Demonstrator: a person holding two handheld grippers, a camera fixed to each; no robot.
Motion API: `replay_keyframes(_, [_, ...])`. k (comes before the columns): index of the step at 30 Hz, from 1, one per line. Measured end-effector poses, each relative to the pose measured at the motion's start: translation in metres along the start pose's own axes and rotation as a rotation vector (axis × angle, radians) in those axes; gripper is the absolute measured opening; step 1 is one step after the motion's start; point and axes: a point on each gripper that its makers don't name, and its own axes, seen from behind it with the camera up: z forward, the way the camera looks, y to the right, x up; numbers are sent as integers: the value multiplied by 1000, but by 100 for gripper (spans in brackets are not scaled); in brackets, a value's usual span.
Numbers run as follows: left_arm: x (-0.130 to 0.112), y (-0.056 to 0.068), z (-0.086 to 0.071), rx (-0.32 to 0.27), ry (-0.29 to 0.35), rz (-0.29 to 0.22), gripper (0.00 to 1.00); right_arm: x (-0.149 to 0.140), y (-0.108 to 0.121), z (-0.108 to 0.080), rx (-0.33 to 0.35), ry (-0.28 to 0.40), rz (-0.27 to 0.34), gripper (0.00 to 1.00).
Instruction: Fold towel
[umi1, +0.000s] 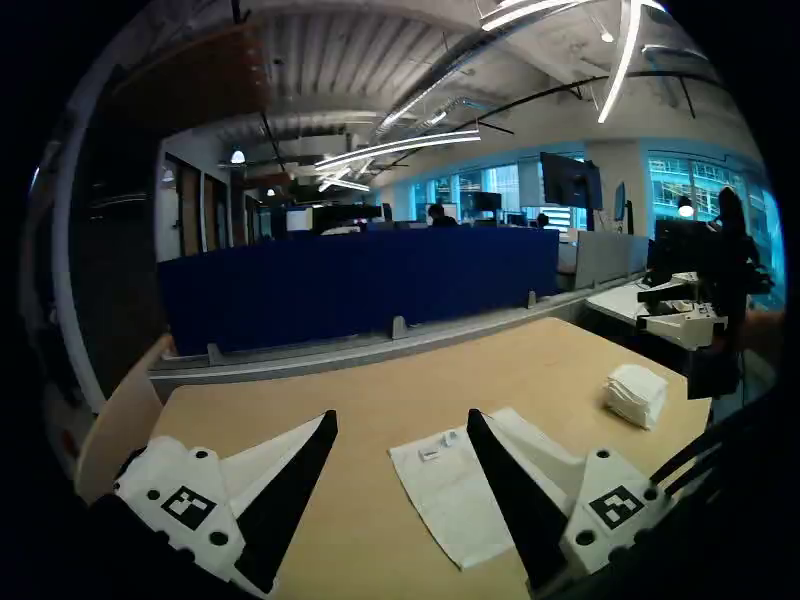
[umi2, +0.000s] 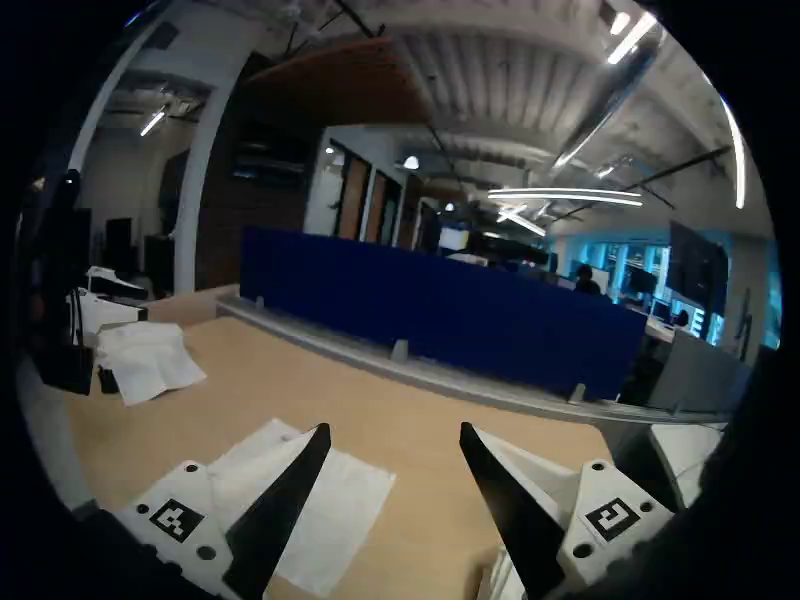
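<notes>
A long blue partition (umi1: 350, 285) runs along the far edge of the wooden surface (umi1: 400, 385). A hanging monitor (umi1: 570, 180) and strip lights (umi1: 400, 150) lie beyond the partition. Toward the partition's right end, on its near side, a folded stack (umi1: 636, 393) of white cloths sits on the surface. The right gripper view takes in a loose white cloth (umi2: 150, 360), lying rumpled off the partition's left end.

The towel (umi1: 445, 495) lies flat and unfolded on the surface, well short of the partition. The left tool (umi1: 400, 470) hangs over it with its fingers spread apart, gripping nothing. Its right finger covers the side of the towel nearer the stack, and a small tag (umi1: 436, 448) shows at the towel's edge facing the partition. The right tool (umi2: 390, 480) is likewise spread wide and holding nothing. In its view the towel runs under the left finger, while the gap between the fingers is mostly over bare wood.
</notes>
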Motion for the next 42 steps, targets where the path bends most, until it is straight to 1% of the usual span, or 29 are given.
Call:
replay_keyframes(3, [-6, 5, 3, -33, -25, 13, 97, -7, -10, 1, 45, -36, -21, 100])
replay_keyframes(9, [-21, 10, 11, -52, -57, 25, 97, -22, -17, 5, 68, -73, -29, 100])
replay_keyframes(13, [-38, 13, 16, -59, -81, 30, 97, -38, -22, 10, 77, -103, -33, 100])
replay_keyframes(18, [-64, 17, 23, -69, -123, 40, 97, -64, -29, 18, 95, -147, -35, 100])
replay_keyframes(27, [-120, 33, 35, -104, -216, 68, 97, -117, -38, 24, 129, -227, -43, 100])
replay_keyframes(35, [-169, 48, 42, -136, -306, 77, 97, -169, -50, 26, 162, -318, -61, 100])
replay_keyframes(42, [-209, 56, 45, -163, -386, 78, 97, -204, -64, 26, 197, -382, -62, 100])
